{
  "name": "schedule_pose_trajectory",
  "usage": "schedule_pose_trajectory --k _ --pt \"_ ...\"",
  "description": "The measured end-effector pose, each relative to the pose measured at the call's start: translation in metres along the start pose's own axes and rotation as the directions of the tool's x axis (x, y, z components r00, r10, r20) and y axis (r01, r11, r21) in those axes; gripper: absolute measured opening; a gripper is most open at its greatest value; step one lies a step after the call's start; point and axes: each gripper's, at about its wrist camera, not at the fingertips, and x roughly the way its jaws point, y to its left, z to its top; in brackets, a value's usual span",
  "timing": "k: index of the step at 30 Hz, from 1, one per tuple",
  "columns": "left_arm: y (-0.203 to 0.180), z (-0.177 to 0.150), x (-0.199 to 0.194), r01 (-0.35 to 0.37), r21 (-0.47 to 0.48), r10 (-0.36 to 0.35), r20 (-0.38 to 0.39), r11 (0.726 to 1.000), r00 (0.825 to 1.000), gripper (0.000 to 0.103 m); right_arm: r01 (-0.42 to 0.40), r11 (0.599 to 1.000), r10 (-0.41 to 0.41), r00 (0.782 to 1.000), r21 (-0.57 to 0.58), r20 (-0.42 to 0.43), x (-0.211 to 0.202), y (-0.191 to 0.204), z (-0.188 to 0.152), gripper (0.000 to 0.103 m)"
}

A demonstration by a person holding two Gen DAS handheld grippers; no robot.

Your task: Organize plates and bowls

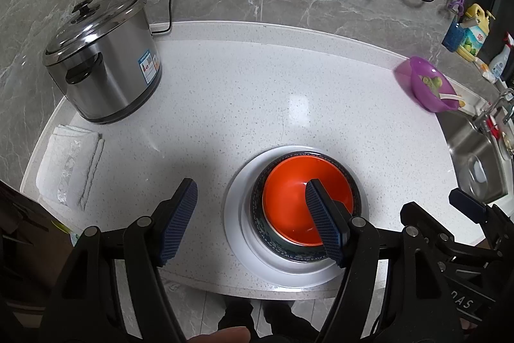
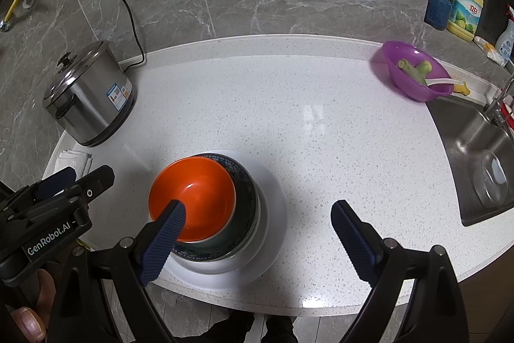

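While both grippers hang empty, jaws apart | left gripper (image 1: pixel 250 195) just left of stack, right gripper (image 2: pixel 258 216) just right | orange bowl (image 2: pixel 192 198) tops dark bowl (image 2: pixel 245 198) on plate (image 2: pixel 273 233), between them | neither nearer.

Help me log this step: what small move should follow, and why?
Probably draw both back from the stack. The orange bowl sits nested in the dark patterned bowl on the white plate, and the left hand-held gripper and right hand-held gripper are open, gripping nothing.
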Motion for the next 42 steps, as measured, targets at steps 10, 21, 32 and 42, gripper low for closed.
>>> schedule_pose_trajectory --k 10,21,32,42 --pt "-0.0011 -0.0011 0.0005 -0.008 -0.006 0.008 -0.002 1.0 1.0 0.068 0.002 1.0 -0.002 1.0 0.0 -0.001 0.0002 0.0008 -0.0003 0.094" --pt "-0.0014 -0.0029 0.0015 -0.012 -0.01 0.012 -0.001 1.0 1.0 0.068 0.005 1.0 -0.005 1.0 -0.003 0.001 0.0007 -0.0001 -0.0009 0.094" --pt "-0.0032 -0.0045 0.0006 -0.016 -0.015 0.016 -0.003 1.0 1.0 0.068 0.002 1.0 -0.002 1.0 -0.008 -0.002 0.0024 -0.0022 -0.0013 0.094" --pt "-0.0041 -0.0043 0.0042 -0.018 -0.013 0.017 -0.007 1.0 1.0 0.068 -0.001 1.0 0.001 1.0 -0.012 -0.005 0.005 -0.0036 -0.0005 0.094"
